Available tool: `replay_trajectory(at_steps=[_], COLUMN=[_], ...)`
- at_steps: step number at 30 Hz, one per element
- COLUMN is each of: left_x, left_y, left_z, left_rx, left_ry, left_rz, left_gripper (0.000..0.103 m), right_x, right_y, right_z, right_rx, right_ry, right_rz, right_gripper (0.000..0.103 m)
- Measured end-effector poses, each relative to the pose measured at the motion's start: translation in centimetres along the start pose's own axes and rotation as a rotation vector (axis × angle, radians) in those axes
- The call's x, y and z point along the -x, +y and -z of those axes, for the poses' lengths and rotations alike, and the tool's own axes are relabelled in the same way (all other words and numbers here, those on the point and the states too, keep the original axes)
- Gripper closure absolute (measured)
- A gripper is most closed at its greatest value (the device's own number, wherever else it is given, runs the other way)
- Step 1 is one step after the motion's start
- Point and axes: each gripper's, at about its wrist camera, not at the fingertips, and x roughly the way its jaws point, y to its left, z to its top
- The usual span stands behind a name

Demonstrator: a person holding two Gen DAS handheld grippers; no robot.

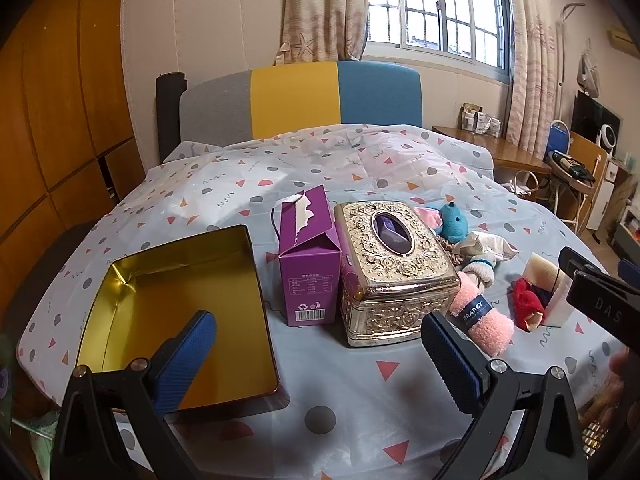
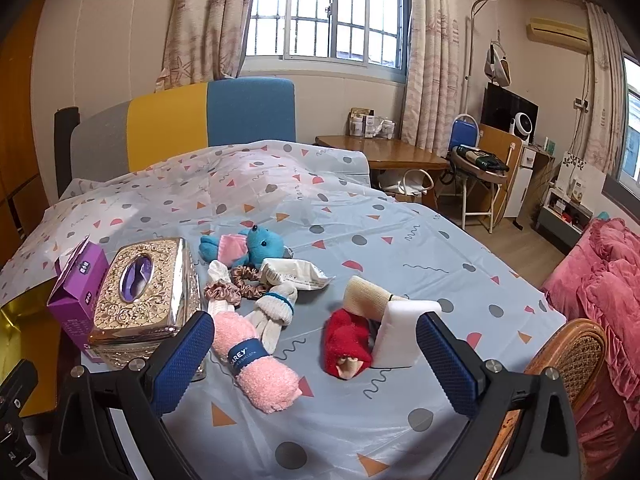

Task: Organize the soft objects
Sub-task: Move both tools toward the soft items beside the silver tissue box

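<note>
Soft things lie on the patterned sheet: a rolled pink towel (image 2: 256,364) with a blue band, a red cloth bundle (image 2: 346,340), a white sponge block (image 2: 404,332), white socks (image 2: 276,308), two scrunchies (image 2: 248,280), a wipes pack (image 2: 296,274) and a blue plush toy (image 2: 256,246). My right gripper (image 2: 316,364) is open, hovering just short of the towel and the red bundle. My left gripper (image 1: 320,364) is open over the sheet, between the open gold tin (image 1: 180,308) and the pink towel (image 1: 484,320). Nothing is between either gripper's fingers.
A purple carton (image 1: 308,268) and an ornate gold tissue box (image 1: 396,268) stand between the tin and the soft things. The right gripper's body (image 1: 596,296) shows at the left view's right edge. A wicker chair (image 2: 568,360) and a pink quilt (image 2: 604,292) are to the right.
</note>
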Motion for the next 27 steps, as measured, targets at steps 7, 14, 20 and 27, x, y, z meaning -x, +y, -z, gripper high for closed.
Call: replay_trajectory(at_steps=[7,14,20,27], left_x=[-0.1,0.0,-0.1,-0.3], left_y=[-0.4,-1.0,-1.5,-2.5], left_z=[0.2,0.3,0.4,0.5], left_rx=[-0.014,-0.032,-0.049,-0.077], left_ry=[0.007,0.002,0.011,0.018], left_rz=[0.007,0.009,0.012,0.016], left_gripper=[0.0,0.0,0.0,0.0], right_x=[0.0,-0.1,-0.3,-1.1], right_y=[-0.6,-1.2,-2.2,-4.0], right_z=[-0.1,0.0,-0.1,-0.5], right_rx=[-0.006,-0.016,-0.027,-0.051], right_ry=[0.0,0.0,-0.001,0.011], right_rz=[0.009,0.011,0.02,0.038], right_gripper=[0.0,0.0,0.0,0.0])
